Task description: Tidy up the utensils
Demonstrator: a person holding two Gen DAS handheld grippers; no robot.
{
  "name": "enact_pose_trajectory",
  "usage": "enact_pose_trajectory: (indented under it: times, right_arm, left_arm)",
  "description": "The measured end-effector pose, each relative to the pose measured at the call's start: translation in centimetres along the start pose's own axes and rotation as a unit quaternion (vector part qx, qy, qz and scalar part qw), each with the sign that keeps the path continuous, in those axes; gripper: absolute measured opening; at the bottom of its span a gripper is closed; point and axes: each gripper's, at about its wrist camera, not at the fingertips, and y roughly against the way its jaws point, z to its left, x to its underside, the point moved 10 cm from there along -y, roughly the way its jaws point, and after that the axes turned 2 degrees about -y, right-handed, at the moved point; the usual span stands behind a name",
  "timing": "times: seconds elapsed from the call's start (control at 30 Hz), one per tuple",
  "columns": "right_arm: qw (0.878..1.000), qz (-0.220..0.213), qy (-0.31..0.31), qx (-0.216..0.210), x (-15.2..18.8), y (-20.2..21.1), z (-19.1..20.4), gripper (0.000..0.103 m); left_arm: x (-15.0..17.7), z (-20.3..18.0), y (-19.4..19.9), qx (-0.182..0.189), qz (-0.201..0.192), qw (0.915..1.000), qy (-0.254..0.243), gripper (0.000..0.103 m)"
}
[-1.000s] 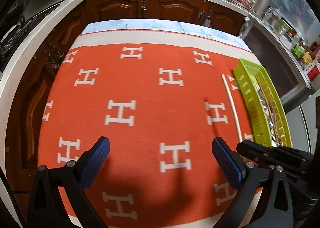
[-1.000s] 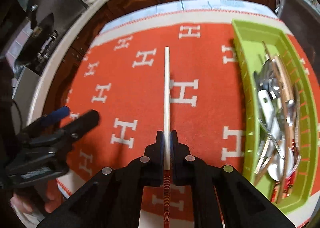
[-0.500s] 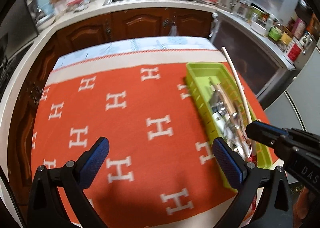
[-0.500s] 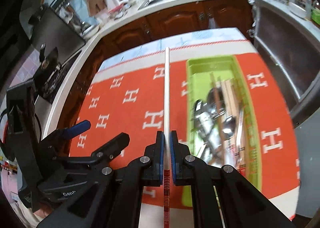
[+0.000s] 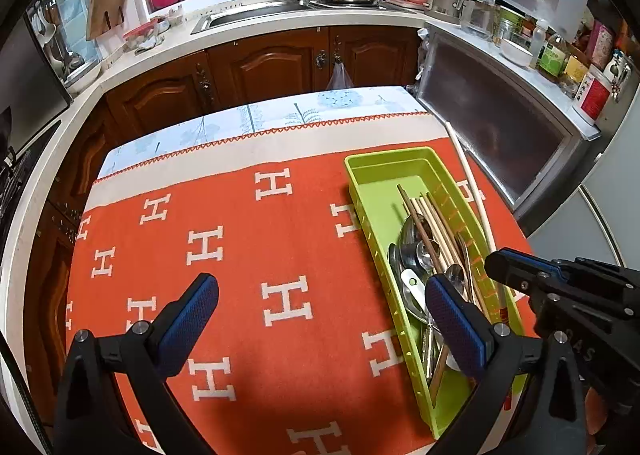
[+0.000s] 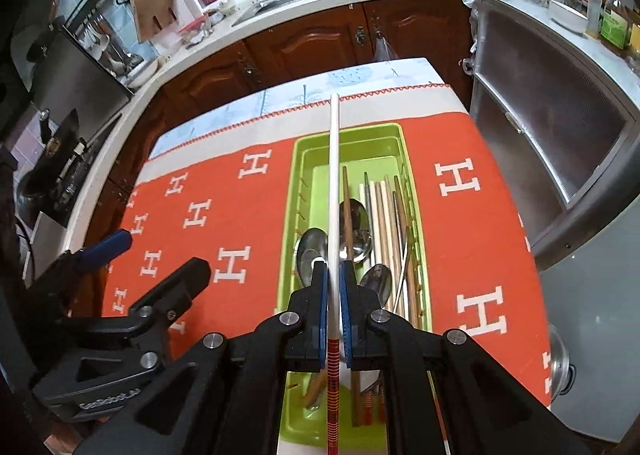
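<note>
A long white chopstick (image 6: 334,175) with a red-striped end is pinched between the blue pads of my right gripper (image 6: 333,275), which is shut on it and holds it above the green tray (image 6: 291,191). The tray holds several spoons and wooden chopsticks. In the left wrist view the same chopstick (image 5: 468,175) hangs over the tray's right wall (image 5: 448,179), held by the right gripper (image 5: 504,267). My left gripper (image 5: 320,291) is open with nothing between its fingers, above the orange cloth to the left of the tray.
The tray lies on an orange cloth (image 5: 240,255) with white H marks on a table. Beyond it stand brown cabinets (image 5: 272,63), a sink counter with bottles and a kettle, and a metal-fronted unit (image 5: 504,127) close to the table's right edge.
Both grippers moved right and rose. The white chopstick was lifted off the cloth and now hangs over the green tray. The left gripper stayed open.
</note>
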Motion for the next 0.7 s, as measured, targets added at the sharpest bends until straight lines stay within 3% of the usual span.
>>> enact_pose_trajectory:
  times: [0.1,0.27,0.7]
  right_arm:
    - [1.0,0.0,0.005,0.021,-0.2,-0.9,-0.5,0.007]
    - [1.0,-0.007,-0.003,0.018,-0.1,-1.5,0.3,0.027]
    - [1.0,-0.03,0.003,-0.006,1.0,0.7,4.3,0.027]
  left_arm:
    - [0.1,0.2,-0.2,-0.001,0.004,1.0,0.004,0.102]
    - [0.1,0.8,0.0,-0.003,0.0,0.9999,0.011,0.102]
    - [0.9,3.4,1.8,-0.011,-0.008,0.9993,0.034,0.102]
